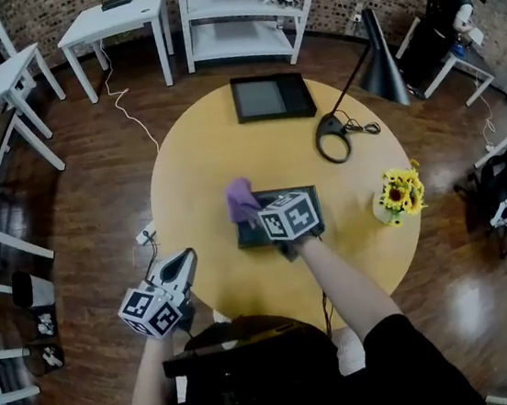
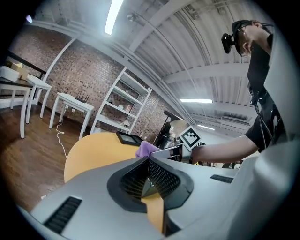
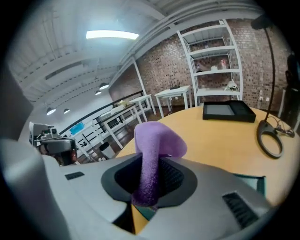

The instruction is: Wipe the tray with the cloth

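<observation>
On the round yellow table lies a dark tray, mostly hidden under my right gripper's marker cube. My right gripper is shut on a purple cloth over the tray's left end. In the right gripper view the cloth stands up from between the jaws of the right gripper, and a corner of the tray shows below. My left gripper hangs off the table's front left edge. Its jaws meet with nothing between them in the left gripper view, where the cloth shows ahead.
A second black tray sits at the table's far side. A black desk lamp stands with its ring base at the far right, and a vase of sunflowers stands at the right edge. White shelves and side tables stand beyond.
</observation>
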Demonstrator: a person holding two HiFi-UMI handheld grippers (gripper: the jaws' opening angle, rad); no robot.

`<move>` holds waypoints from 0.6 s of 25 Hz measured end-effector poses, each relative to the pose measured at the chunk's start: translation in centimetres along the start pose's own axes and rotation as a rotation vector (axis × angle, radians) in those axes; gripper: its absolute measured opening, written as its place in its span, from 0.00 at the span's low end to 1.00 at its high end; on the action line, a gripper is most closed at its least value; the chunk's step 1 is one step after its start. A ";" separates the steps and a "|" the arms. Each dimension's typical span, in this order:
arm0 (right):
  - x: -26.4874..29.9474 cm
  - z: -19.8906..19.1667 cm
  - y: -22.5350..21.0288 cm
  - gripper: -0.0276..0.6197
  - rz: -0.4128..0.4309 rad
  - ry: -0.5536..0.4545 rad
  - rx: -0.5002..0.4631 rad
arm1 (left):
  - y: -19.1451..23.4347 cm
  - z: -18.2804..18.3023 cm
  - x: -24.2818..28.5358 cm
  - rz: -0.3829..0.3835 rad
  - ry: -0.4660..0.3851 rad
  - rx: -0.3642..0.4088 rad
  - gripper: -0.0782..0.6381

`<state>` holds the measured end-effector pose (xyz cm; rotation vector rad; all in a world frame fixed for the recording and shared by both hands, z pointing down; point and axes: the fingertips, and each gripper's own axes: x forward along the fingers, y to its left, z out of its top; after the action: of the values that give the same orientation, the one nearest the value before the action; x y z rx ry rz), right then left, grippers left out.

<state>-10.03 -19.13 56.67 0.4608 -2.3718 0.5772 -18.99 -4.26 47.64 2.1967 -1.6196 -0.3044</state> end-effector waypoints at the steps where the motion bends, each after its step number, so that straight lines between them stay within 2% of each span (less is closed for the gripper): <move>1: 1.3 -0.5 -0.3 0.18 -0.018 0.032 0.024 | 0.4 0.0 0.1 -0.007 0.009 0.002 0.10; 3: 3.3 -2.0 -1.5 0.18 -0.091 0.105 0.044 | 1.3 0.0 0.2 -0.013 0.021 -0.003 0.10; 5: 4.2 -3.0 -2.3 0.18 -0.164 0.140 0.018 | 2.0 0.1 0.2 -0.011 0.027 -0.013 0.10; 11: 2.9 -4.0 -4.6 0.17 -0.237 0.184 -0.092 | 2.5 -1.4 0.3 0.016 0.025 -0.059 0.10; 15: 1.0 -5.1 -6.9 0.17 -0.275 0.200 -0.153 | 0.8 -2.2 1.0 0.004 0.038 -0.048 0.10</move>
<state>-4.99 -22.55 62.78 0.6173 -2.0980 0.2982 -18.52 -5.05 50.03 2.1508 -1.5803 -0.2952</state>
